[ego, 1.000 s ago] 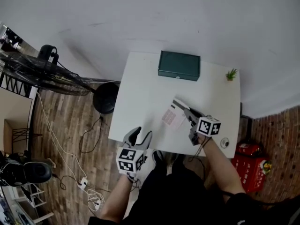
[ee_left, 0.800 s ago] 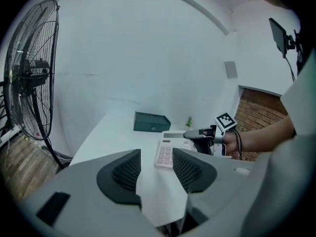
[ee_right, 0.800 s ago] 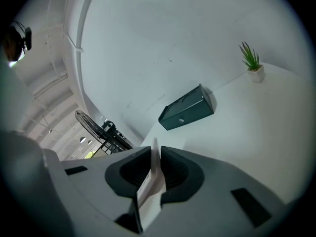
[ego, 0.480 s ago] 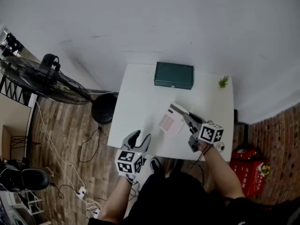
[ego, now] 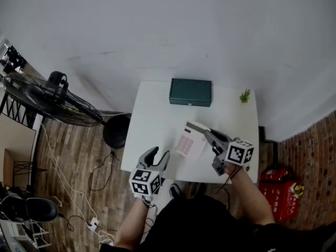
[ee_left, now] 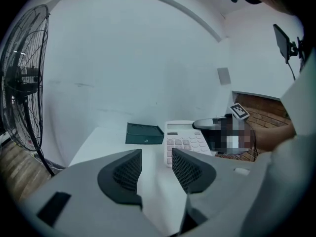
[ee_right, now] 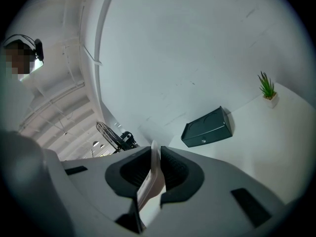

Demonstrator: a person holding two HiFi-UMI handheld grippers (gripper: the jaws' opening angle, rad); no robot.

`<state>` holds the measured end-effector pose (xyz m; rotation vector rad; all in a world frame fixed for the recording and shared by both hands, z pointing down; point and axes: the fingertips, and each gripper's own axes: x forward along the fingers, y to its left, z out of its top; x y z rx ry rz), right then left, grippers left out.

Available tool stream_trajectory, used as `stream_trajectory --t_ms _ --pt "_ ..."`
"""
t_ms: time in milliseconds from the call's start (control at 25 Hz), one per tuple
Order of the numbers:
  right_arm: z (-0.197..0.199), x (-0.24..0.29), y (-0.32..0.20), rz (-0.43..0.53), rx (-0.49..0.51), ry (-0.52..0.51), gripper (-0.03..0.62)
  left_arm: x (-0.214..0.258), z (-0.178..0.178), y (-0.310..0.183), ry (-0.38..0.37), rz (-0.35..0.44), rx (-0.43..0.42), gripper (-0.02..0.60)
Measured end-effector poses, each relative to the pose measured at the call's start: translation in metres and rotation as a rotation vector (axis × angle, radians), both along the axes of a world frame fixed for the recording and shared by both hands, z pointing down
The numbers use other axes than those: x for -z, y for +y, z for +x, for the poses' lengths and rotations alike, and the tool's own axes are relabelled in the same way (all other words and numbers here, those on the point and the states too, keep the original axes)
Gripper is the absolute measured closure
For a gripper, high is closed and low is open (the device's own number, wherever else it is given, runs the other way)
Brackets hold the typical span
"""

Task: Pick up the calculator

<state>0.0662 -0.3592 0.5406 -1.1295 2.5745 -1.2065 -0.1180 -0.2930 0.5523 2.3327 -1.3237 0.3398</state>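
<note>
My right gripper (ego: 208,135) pinches the flat white plastic calculator (ego: 189,142) by one edge; I'd grip firmly so it won't pivot. On my left gripper (ego: 157,155), the empty jaws are closing.

A white table (ego: 152,122) stands in the middle of the head view, against a pale wall (ego: 157,30). A dark green box (ego: 190,92) lies shut at the table's far edge, and a small potted plant (ego: 245,95) stands at the far right corner, well apart from the box. At the left of the frame a large black fan (ego: 47,96) stands on wooden floor (ego: 79,151), its round base (ego: 116,131) just beside the table. White cables (ego: 65,167) trail across the floor at lower left. A red object (ego: 281,193) sits at lower right on brick-patterned flooring.
</note>
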Motion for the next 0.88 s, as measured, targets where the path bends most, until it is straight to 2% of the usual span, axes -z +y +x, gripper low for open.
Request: stream_trajectory --t_ms 280,640,880 --pt "0.006 0.037 -0.007 0.055 -0.024 -0.041 0.531 0.020 -0.002 -0.008 0.029 0.037 0.007 0.396" --pt "0.001 0.104 -0.013 0.168 -0.001 -0.127 0.531 0.025 -0.004 -0.005 0.062 0.043 0.023 0.402" --pt "-0.005 0.117 -0.008 0.164 0.013 -0.187 0.531 0.028 -0.014 -0.004 0.077 0.040 0.047 0.407"
